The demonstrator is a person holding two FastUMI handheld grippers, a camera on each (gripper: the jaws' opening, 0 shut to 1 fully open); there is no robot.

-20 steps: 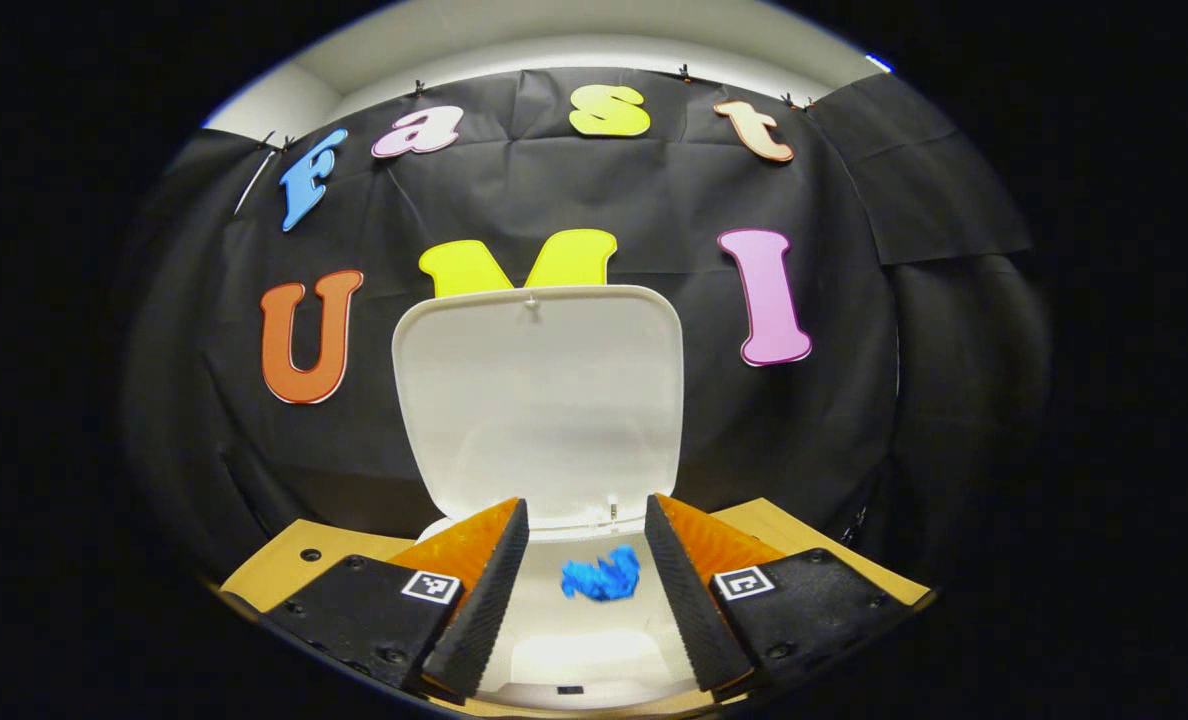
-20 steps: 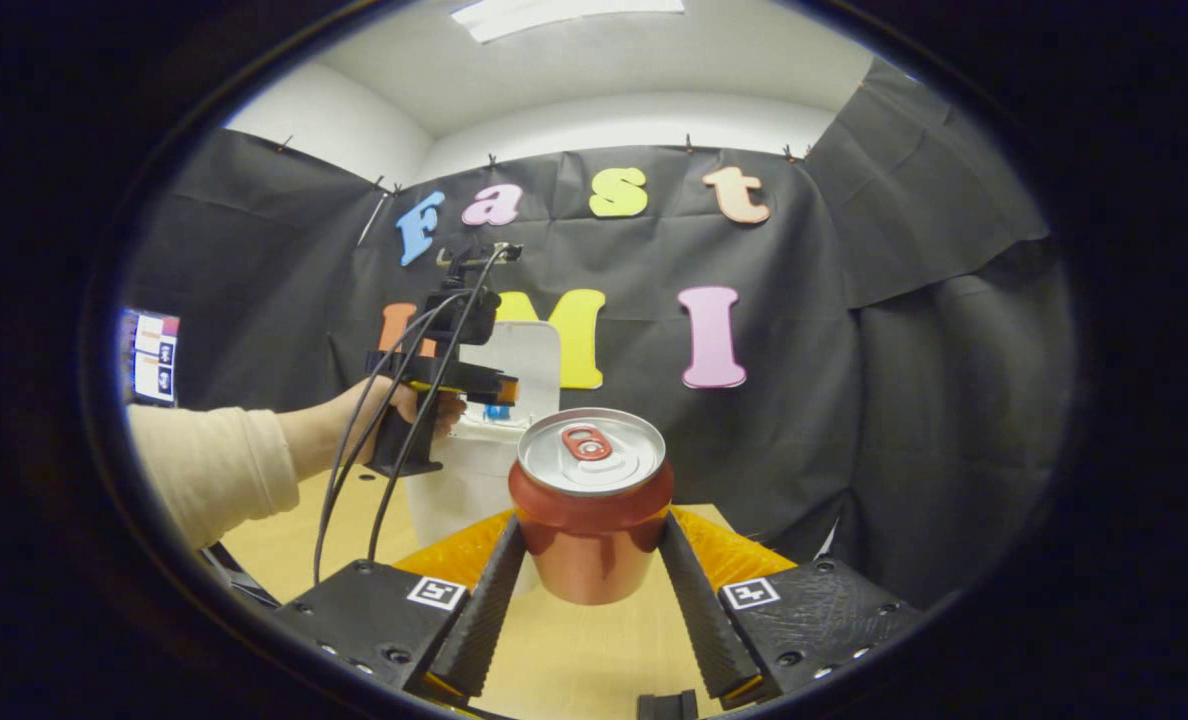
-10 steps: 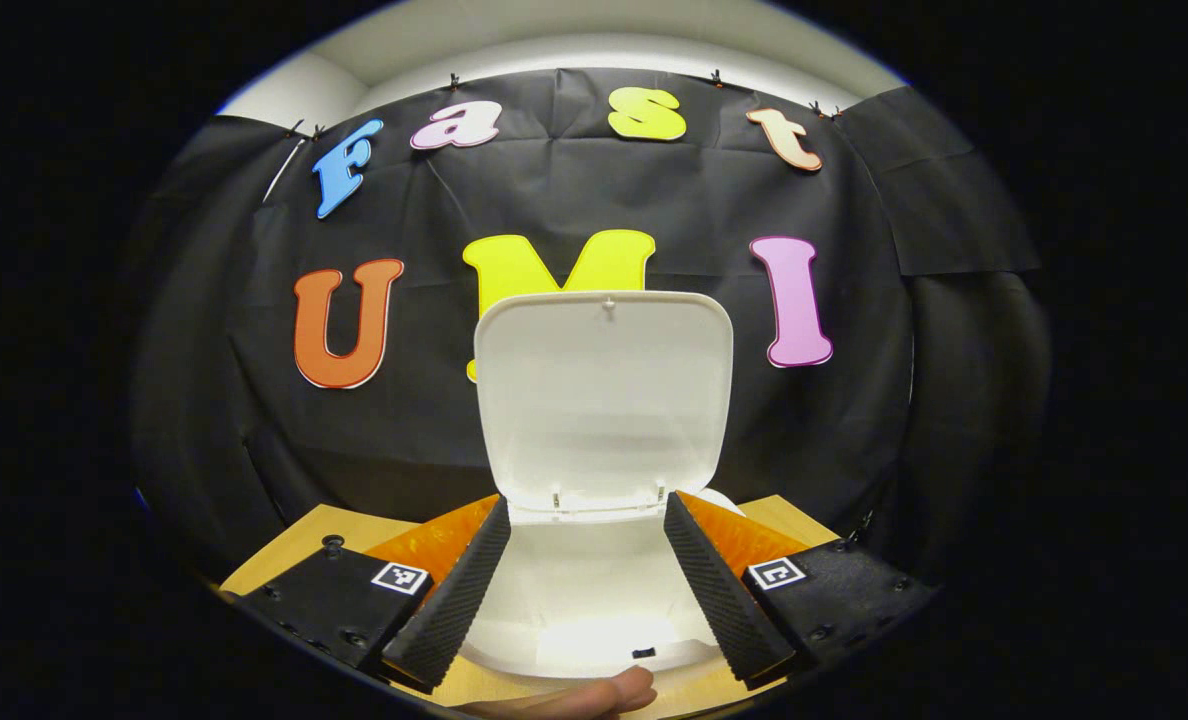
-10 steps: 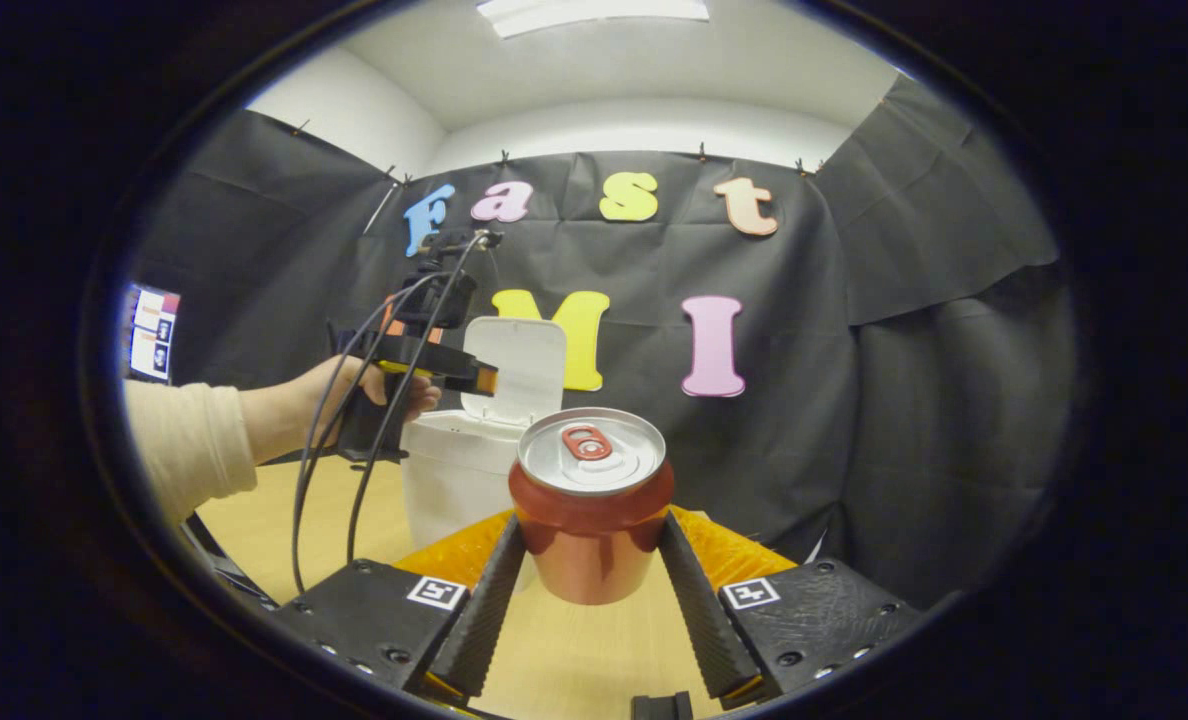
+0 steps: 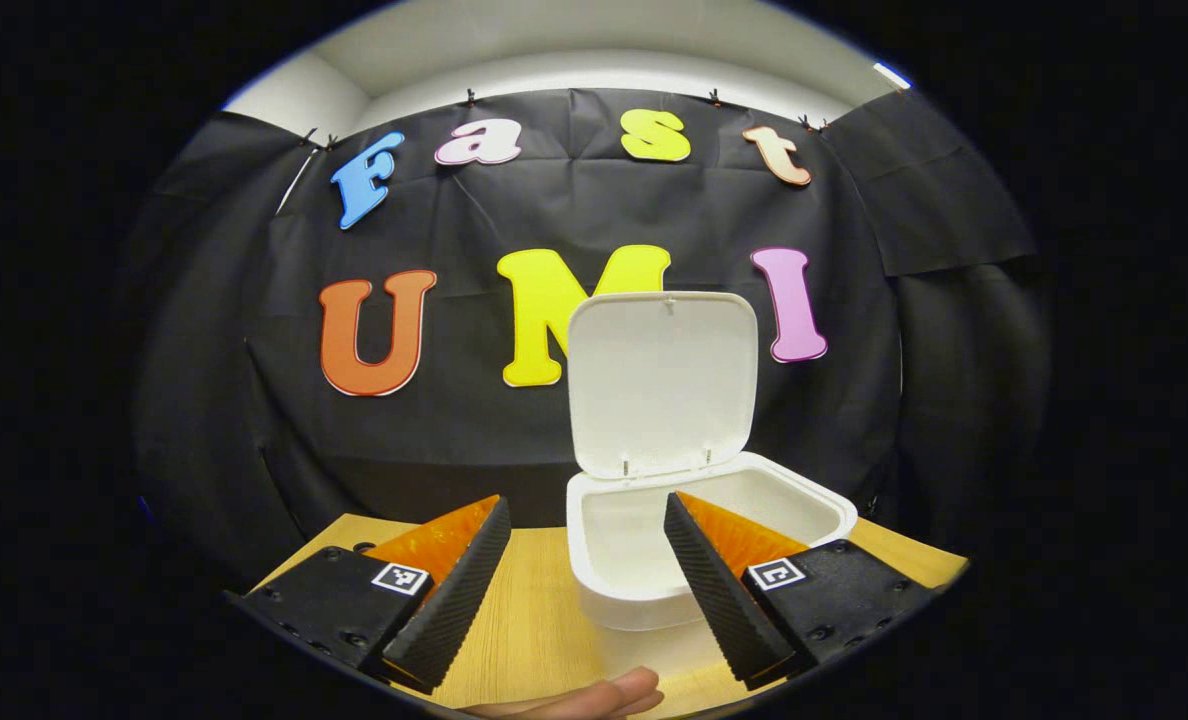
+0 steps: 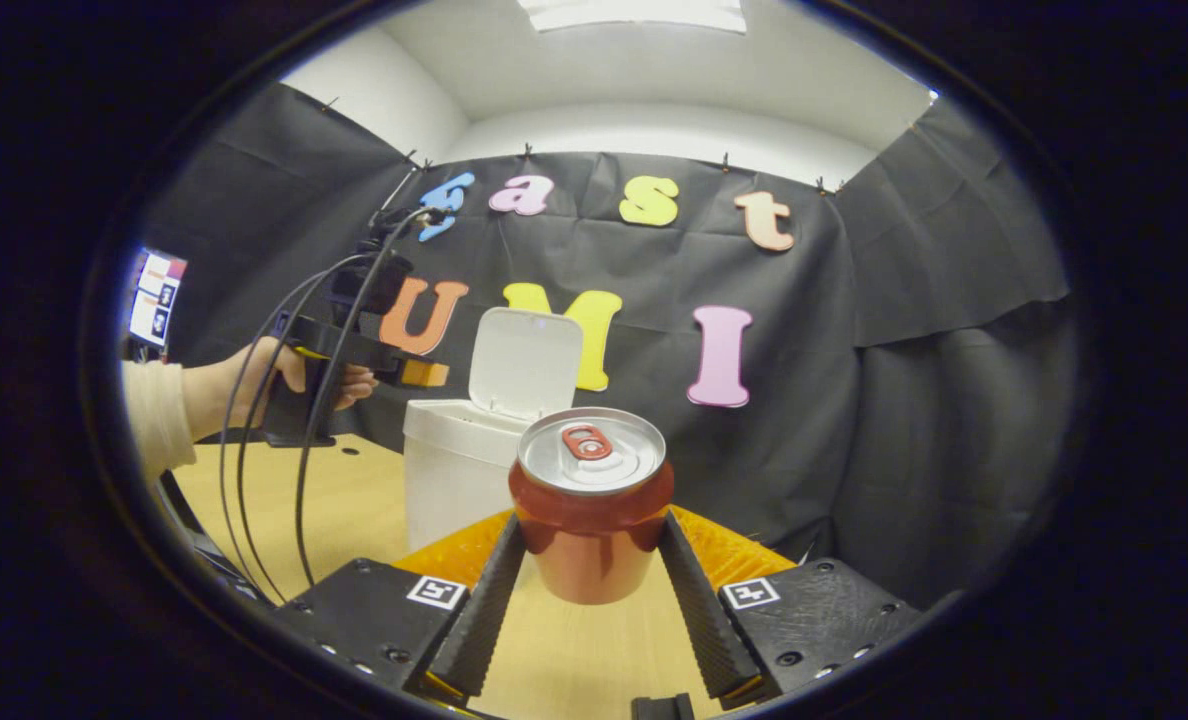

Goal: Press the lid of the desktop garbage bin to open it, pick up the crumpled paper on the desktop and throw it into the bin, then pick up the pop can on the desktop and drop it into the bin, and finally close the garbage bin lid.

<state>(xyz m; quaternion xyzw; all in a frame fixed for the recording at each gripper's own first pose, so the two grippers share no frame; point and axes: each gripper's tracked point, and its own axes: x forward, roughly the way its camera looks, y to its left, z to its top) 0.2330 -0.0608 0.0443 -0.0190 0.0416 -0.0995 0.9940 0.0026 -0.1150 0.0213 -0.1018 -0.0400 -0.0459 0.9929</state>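
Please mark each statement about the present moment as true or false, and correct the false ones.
1. The bin lid stands open. True.
2. The right gripper is empty. False: its two fingers press on the sides of the pop can, which is held above the desktop.
3. The pop can is upright, with its pull tab on top. True.
4. The left gripper holds the crumpled paper. False: its jaws stand apart with nothing between them.
5. The garbage bin lies on its side. False: it stands upright on the desktop.
6. In the right gripper view, a hand holds the left gripper to the left of the bin. True.
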